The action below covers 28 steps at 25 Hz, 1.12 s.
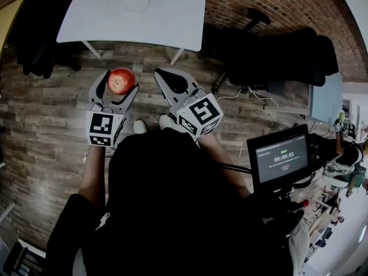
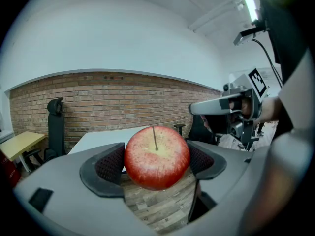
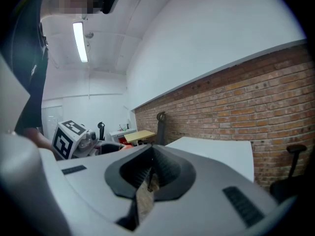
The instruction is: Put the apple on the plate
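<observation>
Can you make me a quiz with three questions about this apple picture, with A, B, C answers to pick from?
1. Where is the apple?
A. on the plate
B. between the left gripper's jaws
C. on the floor

2. How many plates are on the white table?
A. one
B. two
C. three

3. How are the right gripper's jaws?
A. wide open
B. holding a cup
C. shut and empty

Answers:
1 B, the pads press on its sides.
2 A, a single white plate sits there.
3 C, the jaws are closed together with nothing between them.
</observation>
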Each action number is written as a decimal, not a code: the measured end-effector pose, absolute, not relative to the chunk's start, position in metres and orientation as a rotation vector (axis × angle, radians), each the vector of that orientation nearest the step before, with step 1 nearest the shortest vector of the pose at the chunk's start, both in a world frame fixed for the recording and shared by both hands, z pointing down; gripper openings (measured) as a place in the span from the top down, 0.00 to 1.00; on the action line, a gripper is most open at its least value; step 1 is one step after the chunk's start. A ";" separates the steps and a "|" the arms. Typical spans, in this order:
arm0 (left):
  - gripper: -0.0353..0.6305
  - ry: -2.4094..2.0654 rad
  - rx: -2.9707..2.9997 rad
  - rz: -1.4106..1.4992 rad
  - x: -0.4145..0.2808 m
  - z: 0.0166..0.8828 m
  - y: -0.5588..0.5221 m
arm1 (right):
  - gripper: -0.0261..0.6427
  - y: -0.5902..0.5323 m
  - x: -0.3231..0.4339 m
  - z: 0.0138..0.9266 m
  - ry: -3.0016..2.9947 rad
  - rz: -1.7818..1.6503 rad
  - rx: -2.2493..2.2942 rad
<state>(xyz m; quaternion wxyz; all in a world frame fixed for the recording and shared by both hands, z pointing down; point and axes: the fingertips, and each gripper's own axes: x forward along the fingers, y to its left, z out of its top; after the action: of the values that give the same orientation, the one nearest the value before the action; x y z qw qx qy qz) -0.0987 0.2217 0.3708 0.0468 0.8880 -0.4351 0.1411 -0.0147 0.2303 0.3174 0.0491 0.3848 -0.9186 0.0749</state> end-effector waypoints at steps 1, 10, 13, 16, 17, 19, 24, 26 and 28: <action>0.35 -1.325 2.710 0.429 -0.098 0.371 0.222 | 0.96 0.230 -0.014 0.318 -2.796 0.229 1.174; 0.35 -1.315 2.708 0.424 -0.126 0.355 0.211 | 0.96 0.222 -0.038 0.302 -2.780 0.239 1.184; 0.35 -1.317 2.705 0.430 -0.128 0.356 0.212 | 0.96 0.222 -0.038 0.304 -2.778 0.245 1.183; 0.35 -1.317 2.701 0.434 -0.130 0.357 0.213 | 0.96 0.223 -0.039 0.304 -2.775 0.250 1.182; 0.35 -1.318 2.698 0.435 -0.131 0.358 0.214 | 0.96 0.223 -0.039 0.304 -2.774 0.251 1.181; 0.35 -1.322 2.693 0.436 -0.133 0.358 0.214 | 0.96 0.223 -0.039 0.304 -2.770 0.254 1.182; 0.35 -1.344 2.672 0.436 -0.142 0.357 0.219 | 0.96 0.222 -0.038 0.304 -2.759 0.262 1.182; 0.35 -1.354 2.663 0.437 -0.147 0.359 0.220 | 0.96 0.221 -0.036 0.305 -2.752 0.261 1.189; 0.35 -1.365 2.654 0.438 -0.152 0.360 0.220 | 0.96 0.219 -0.035 0.304 -2.746 0.261 1.198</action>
<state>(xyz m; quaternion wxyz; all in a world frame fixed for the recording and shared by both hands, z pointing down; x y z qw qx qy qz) -0.1524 0.2198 0.3597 0.0626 0.8782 -0.4515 0.1450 -0.0348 0.2191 0.3044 0.0671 0.3974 -0.9111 0.0865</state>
